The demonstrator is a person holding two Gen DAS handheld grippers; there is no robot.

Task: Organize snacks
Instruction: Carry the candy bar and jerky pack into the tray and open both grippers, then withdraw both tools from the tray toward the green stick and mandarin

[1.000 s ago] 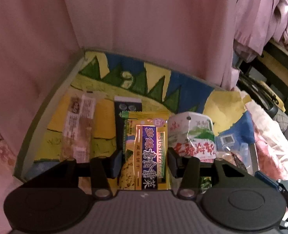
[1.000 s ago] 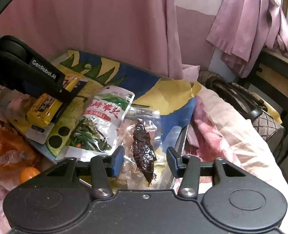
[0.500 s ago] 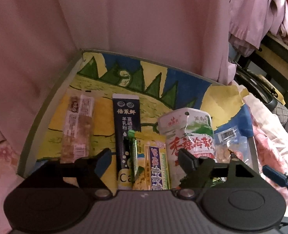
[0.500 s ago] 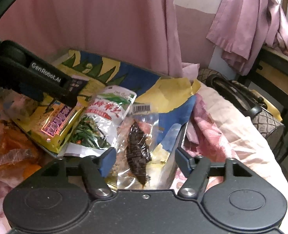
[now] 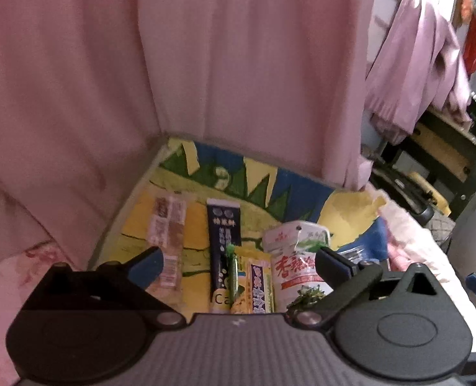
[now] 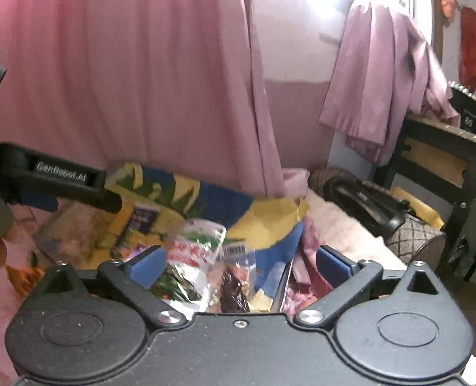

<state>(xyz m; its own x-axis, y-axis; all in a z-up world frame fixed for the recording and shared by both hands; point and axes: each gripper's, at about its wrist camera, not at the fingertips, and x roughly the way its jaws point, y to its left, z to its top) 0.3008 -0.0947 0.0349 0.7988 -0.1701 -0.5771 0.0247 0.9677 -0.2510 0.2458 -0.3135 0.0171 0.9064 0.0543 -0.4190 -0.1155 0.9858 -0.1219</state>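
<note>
The left gripper (image 5: 238, 265) and right gripper (image 6: 239, 263) are both opening, jaws spread wide and pinching nothing. The snack packets (image 5: 254, 276) lie in a row on the colourful mat (image 5: 350, 215), below both grippers.

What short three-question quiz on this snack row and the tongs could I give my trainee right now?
1. True or false: the left tongs are clamped on the yellow cracker packet.
2. Which snack lies directly left of the yellow packet? A) dark blue milk-powder stick B) white pickled-vegetable bag C) clear-wrapped pastry bar
3. Fill in: below the right tongs lies a clear pouch holding something dark ____.

Key: 1 false, the jaws are opening with nothing gripped; 2 A; 3 brown.
</note>
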